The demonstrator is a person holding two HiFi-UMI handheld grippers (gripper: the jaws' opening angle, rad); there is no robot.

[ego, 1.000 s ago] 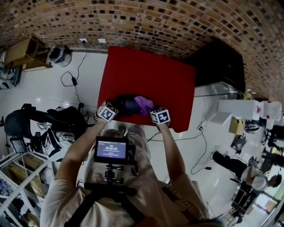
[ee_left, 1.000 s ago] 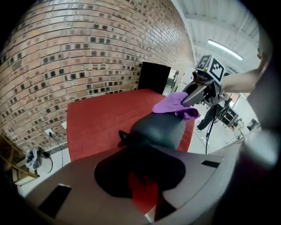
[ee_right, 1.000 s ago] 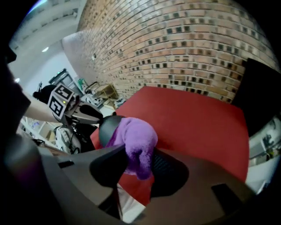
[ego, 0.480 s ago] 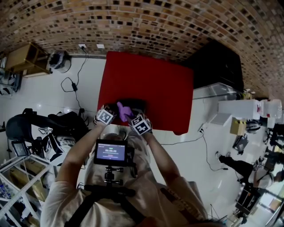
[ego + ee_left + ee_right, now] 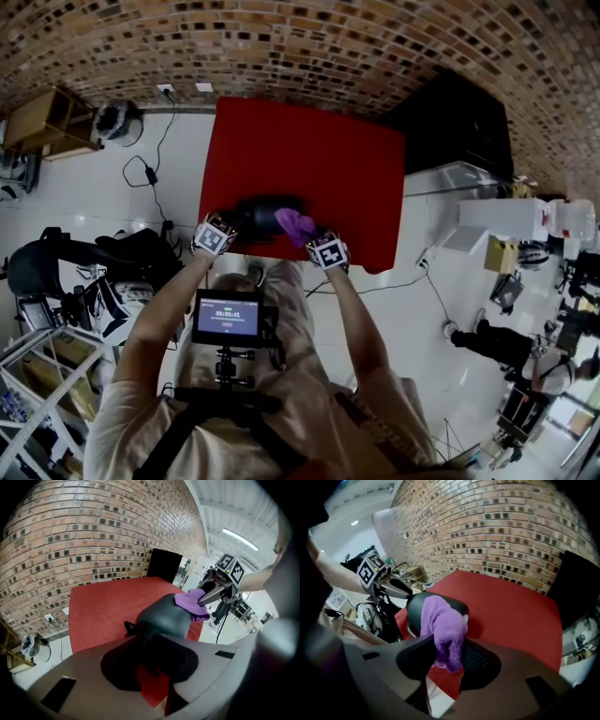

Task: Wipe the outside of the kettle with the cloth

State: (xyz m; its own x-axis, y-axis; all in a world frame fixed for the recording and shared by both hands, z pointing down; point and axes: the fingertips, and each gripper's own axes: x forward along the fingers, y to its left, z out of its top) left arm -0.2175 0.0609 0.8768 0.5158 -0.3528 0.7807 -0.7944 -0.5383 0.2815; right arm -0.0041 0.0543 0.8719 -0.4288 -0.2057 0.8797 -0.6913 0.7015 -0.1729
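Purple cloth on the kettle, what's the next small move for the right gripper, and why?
Probably drag the purple cloth across the side of the kettle in one short stroke. The right gripper is shut on the cloth, which rests against the dark kettle body, and the left gripper looks clamped on the kettle's near end, steadying it.

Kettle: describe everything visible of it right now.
The kettle is dark grey, rounded and smooth, with a small pointed nub low on its side. It sits by the near edge of the red table. The left gripper is shut on a dark part at its near side, likely the handle. The purple cloth, held in the right gripper, lies against its upper side. Lid and base cannot be made out.
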